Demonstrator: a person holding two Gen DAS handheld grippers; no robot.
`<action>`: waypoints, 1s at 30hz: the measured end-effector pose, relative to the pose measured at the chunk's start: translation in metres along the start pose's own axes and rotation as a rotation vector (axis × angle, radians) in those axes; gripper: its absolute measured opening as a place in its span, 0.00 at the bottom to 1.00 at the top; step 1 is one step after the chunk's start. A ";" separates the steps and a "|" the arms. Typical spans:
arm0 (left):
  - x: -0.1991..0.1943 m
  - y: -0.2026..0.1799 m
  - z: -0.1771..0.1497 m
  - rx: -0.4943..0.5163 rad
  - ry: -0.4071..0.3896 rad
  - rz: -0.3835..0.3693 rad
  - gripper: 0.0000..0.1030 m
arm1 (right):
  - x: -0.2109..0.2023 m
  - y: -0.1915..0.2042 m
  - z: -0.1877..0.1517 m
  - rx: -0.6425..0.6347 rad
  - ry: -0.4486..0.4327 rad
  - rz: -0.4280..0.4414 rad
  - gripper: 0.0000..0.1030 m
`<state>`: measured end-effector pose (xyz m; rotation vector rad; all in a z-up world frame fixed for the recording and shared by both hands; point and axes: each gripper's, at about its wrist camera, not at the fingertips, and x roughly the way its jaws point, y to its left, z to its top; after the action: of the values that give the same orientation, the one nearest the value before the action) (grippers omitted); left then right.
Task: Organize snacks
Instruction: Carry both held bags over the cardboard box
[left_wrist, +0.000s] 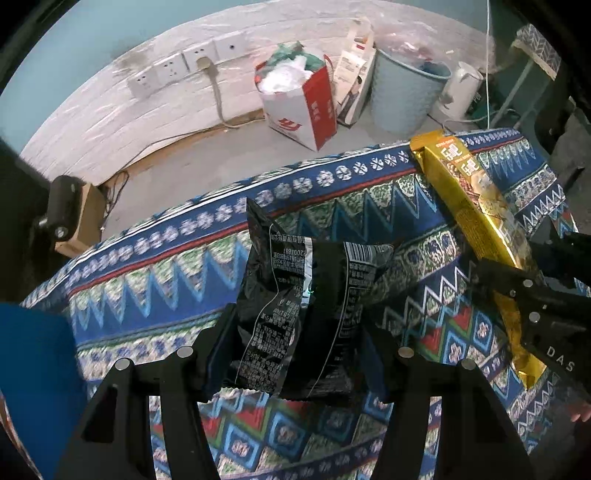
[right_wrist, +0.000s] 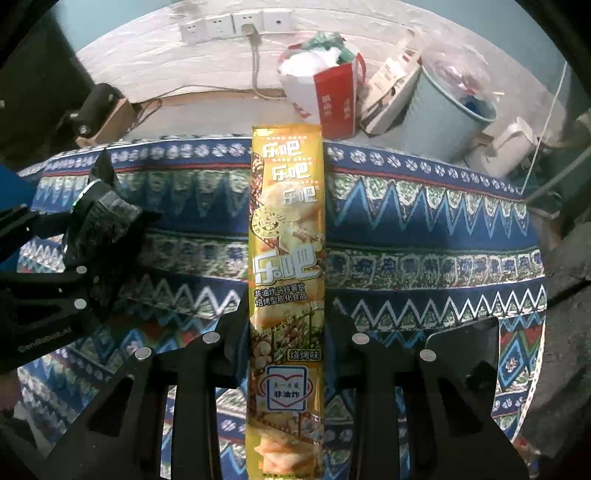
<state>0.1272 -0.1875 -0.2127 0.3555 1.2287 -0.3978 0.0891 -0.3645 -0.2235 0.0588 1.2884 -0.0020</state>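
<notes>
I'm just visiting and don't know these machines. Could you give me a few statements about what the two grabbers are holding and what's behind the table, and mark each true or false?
1. The left gripper is clamped on a black snack bag. True.
2. The right gripper holds a red packet. False: it holds a long yellow snack pack.
3. A patterned blue tablecloth lies under both snacks. True.
4. The pale blue bin stands on the table. False: it is on the floor behind it.
5. A plug sits in a wall socket. True.

Left gripper (left_wrist: 295, 343) fingers clamped, right gripper (right_wrist: 286, 332) fingers clamped, side by side
</notes>
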 end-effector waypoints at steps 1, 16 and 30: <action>-0.006 0.004 -0.004 -0.009 -0.006 0.005 0.60 | -0.004 0.002 -0.001 -0.005 -0.003 0.003 0.29; -0.084 0.049 -0.058 -0.095 -0.066 0.062 0.60 | -0.073 0.060 -0.012 -0.118 -0.100 0.045 0.29; -0.149 0.077 -0.101 -0.145 -0.150 0.097 0.60 | -0.129 0.123 -0.011 -0.218 -0.190 0.122 0.29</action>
<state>0.0375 -0.0570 -0.0971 0.2551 1.0821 -0.2459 0.0464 -0.2451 -0.0977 -0.0491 1.0873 0.2324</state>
